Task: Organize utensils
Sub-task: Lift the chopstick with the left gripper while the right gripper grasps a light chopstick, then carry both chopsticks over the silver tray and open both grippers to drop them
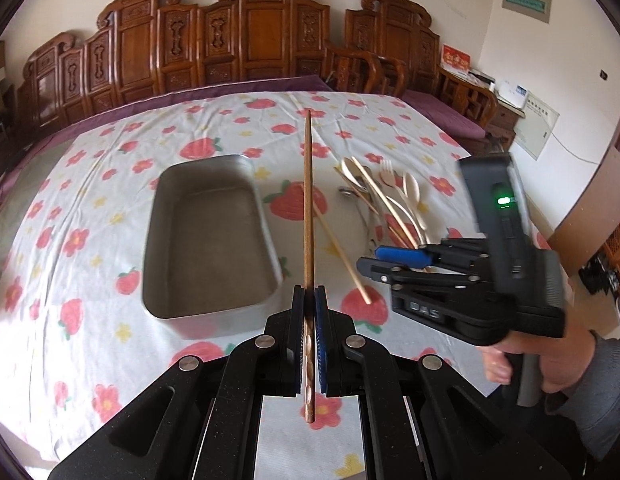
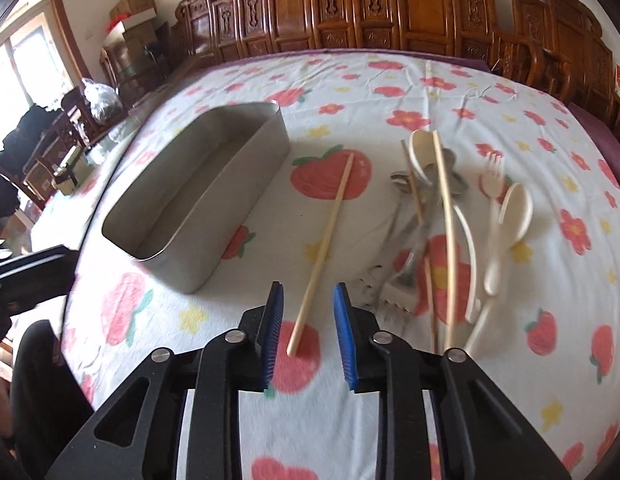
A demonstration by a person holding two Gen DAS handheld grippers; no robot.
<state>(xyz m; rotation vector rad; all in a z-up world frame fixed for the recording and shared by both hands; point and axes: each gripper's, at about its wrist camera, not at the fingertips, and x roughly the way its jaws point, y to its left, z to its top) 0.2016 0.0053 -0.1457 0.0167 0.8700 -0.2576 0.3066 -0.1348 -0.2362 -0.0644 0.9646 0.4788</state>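
- Left hand-held gripper [image 1: 309, 300]: pads clamped tight on a dark brown chopstick [image 1: 308, 200]. Stick runs straight ahead from the pads, tip far out over the cloth, carved butt end poking back behind the pads.
- Held chopstick is in the air, just right of the tin [image 1: 208, 240], not over it as far as the left view shows.
- Tin: rectangular metal, sits on the strawberry-print cloth [image 1: 90, 208], left of the utensil pile. Nothing visible inside it in either view.
- Right hand-held gripper [image 2: 308, 322]: jaws apart, blue pads [image 2: 343, 332] wide, gripping nothing. In the left view it comes in from the right [image 1: 393, 262], side-on, above the cloth near the pile.
- Light chopstick [image 2: 323, 252] lies alone on the cloth between tin [image 2: 198, 196] and pile, slanted. Its near end sits between the right gripper's pads in the right view; contact with the pads cannot be told, looks apart.
- Pile [image 2: 449, 220] right of that chopstick: cream spoons [image 2: 513, 216], cream fork [image 2: 494, 172], metal fork [image 2: 397, 280], more light chopsticks, a metal piece underneath. All overlapping, some motion blur.
- One more light stick [image 1: 298, 104] lies far out on the cloth, well apart from the rest.
- Carved wooden chairs [image 1: 246, 36] line the far side of the worktop.
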